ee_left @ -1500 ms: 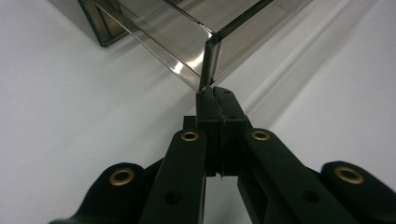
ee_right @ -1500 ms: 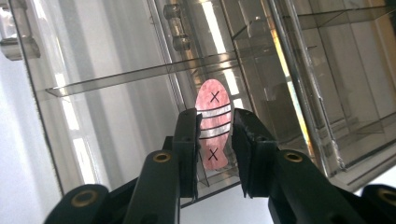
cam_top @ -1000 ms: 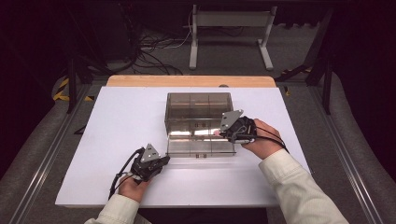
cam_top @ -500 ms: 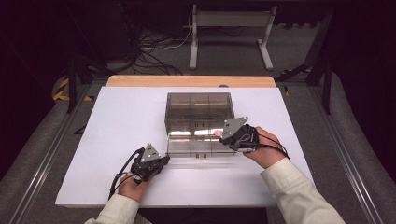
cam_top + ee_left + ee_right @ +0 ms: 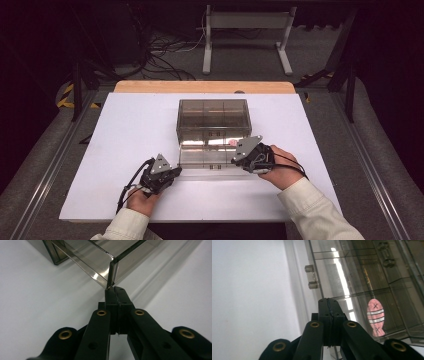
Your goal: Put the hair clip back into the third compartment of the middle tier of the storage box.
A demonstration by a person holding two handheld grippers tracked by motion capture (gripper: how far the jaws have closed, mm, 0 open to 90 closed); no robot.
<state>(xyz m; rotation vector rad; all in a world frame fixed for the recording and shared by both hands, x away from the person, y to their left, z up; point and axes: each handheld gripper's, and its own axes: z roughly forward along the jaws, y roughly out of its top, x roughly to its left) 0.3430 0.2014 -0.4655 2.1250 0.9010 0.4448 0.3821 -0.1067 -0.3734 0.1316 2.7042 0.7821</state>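
A smoky clear plastic box with divided compartments stands mid-table, its lid folded flat toward the person. My left gripper is shut, and its tips touch the lid's near left corner with nothing between them. Over the lid's right part my right gripper is also shut and empty. Just right of its tips, a pink fish-shaped piece with white stripes shows through the clear plastic. I cannot tell whether the fish lies in the box or in the lid.
The box rests on a white board that covers a wooden table. Two pale latch pieces sit on the lid's edge. Beyond the table stand a metal frame and loose cables on the floor.
My right gripper has moved toward the person, from the box's front edge to over the open lid. The left gripper and the box have kept still.
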